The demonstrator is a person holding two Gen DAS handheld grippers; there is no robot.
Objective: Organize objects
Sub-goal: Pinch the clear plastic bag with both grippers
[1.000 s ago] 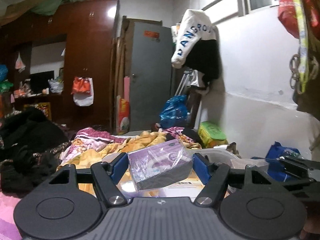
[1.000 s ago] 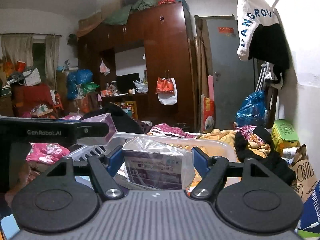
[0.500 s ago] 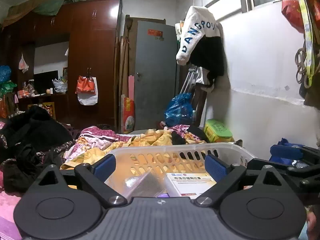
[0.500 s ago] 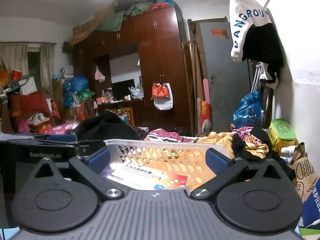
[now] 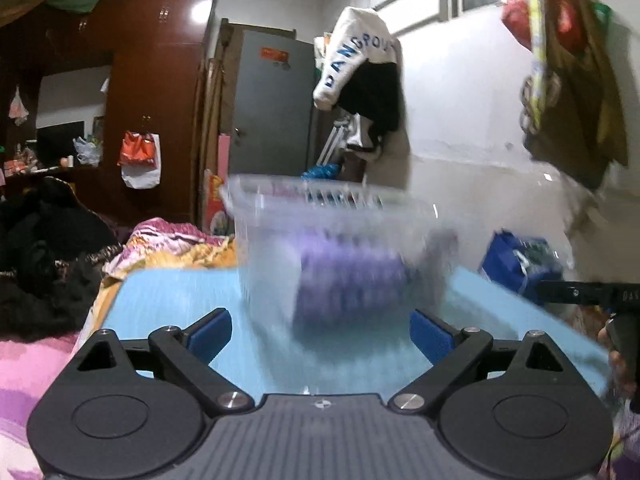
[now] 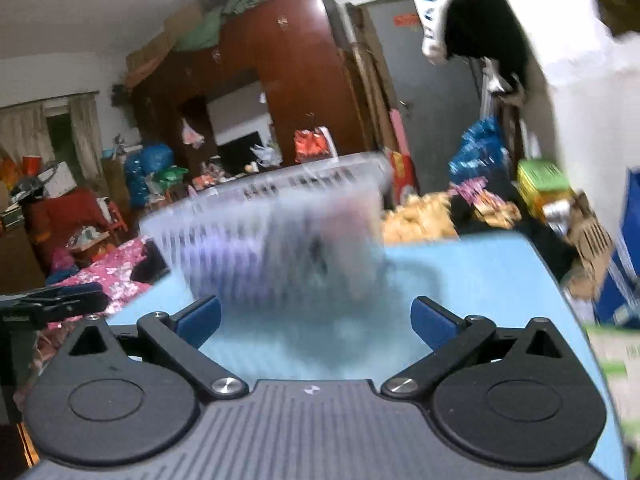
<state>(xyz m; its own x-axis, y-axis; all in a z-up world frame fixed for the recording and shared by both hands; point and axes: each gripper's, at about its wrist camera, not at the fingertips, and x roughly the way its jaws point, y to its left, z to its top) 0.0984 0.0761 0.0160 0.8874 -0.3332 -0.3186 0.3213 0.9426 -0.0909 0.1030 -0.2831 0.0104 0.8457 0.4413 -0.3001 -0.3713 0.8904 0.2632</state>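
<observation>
- Left gripper (image 5: 320,330) is spread wide, its blue pads (image 5: 210,330) far apart with nothing between them, low over the light blue table (image 5: 172,300).
- Right gripper (image 6: 316,320) is likewise released and empty, its blue pads (image 6: 198,320) standing well apart above the same table (image 6: 480,272).
- Ahead of both grippers a pale slotted plastic basket (image 5: 332,216) stands on the table; it is heavily motion-blurred in both views.
- Through the basket's wall a purple packet (image 5: 348,276) shows inside; its outline is too smeared to read any detail.
- From the right wrist view the basket (image 6: 280,216) holds the purple shape (image 6: 232,256) toward its left and something darker beside it, too blurred to name.
- At the right edge of the left view the other tool's black body (image 5: 592,294) shows level with the table's far side.
- Behind the table lie floral bedding (image 5: 168,240), a dark wooden wardrobe (image 5: 160,80) and a grey door (image 5: 272,104).
</observation>
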